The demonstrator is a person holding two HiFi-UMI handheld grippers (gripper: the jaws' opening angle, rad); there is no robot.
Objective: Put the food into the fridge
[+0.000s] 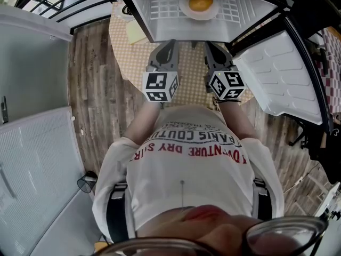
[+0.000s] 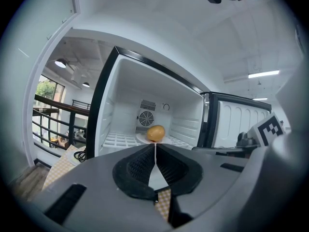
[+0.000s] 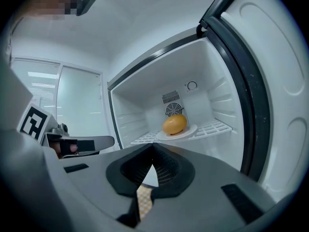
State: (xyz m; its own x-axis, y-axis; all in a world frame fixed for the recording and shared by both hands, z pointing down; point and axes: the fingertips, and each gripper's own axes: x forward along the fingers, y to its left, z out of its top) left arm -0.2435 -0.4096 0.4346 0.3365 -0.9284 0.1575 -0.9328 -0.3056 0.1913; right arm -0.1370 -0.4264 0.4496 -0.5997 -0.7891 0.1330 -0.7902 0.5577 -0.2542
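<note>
An orange-yellow piece of food (image 1: pixel 200 2) lies on a white plate (image 1: pixel 186 11) on the wire shelf of the open fridge (image 1: pixel 160 28). The food (image 2: pixel 155 133) and plate also show in the left gripper view, and the food (image 3: pixel 174 124) on its plate (image 3: pixel 192 130) in the right gripper view. My left gripper (image 1: pixel 169 44) and right gripper (image 1: pixel 211 46) are side by side just in front of the fridge opening, outside it. Both are shut with nothing between the jaws: left gripper (image 2: pixel 155 148), right gripper (image 3: pixel 152 151).
The fridge door (image 1: pixel 282 73) stands open at the right, seen as a white panel (image 3: pixel 285 81) in the right gripper view. A checkered mat (image 1: pixel 133 47) covers the wooden floor before the fridge. White cabinets (image 1: pixel 32 143) stand at the left, a railing (image 2: pixel 53 115) beyond.
</note>
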